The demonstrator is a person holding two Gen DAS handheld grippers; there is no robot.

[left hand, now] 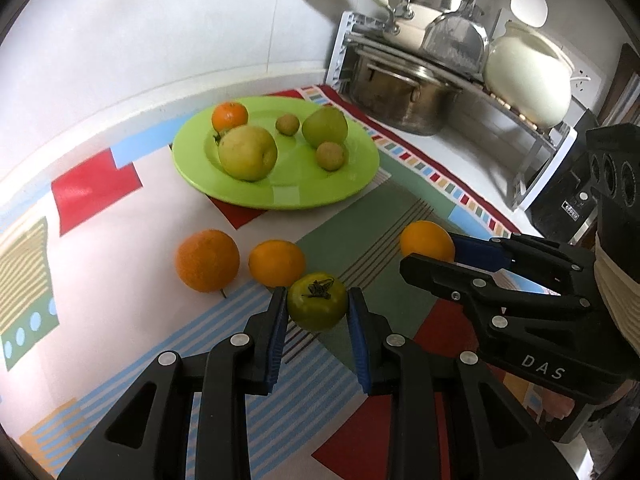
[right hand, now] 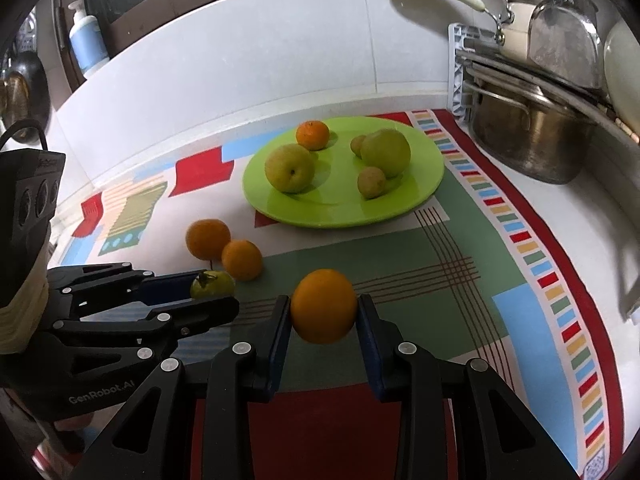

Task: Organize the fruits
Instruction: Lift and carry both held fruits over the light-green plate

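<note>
My left gripper (left hand: pixel 317 304) is shut on a green tomato-like fruit (left hand: pixel 317 300) with a dry stem, low over the patterned cloth. My right gripper (right hand: pixel 323 310) is shut on an orange (right hand: pixel 323 306); it also shows in the left wrist view (left hand: pixel 426 240). Two more oranges (left hand: pixel 207 260) (left hand: pixel 277 263) lie on the cloth to the left. A green plate (left hand: pixel 280 196) farther back holds two yellow-green pears (left hand: pixel 248 153) (left hand: pixel 325 127), a small orange (left hand: pixel 229 116) and two small brownish fruits (left hand: pixel 330 156).
A steel pot (left hand: pixel 400 96) and a rack with cream cookware (left hand: pixel 524 80) stand at the back right. A black appliance (left hand: pixel 568 200) is at the right. A blue soap bottle (right hand: pixel 86 40) stands on the ledge at the back left. White tiled wall runs behind.
</note>
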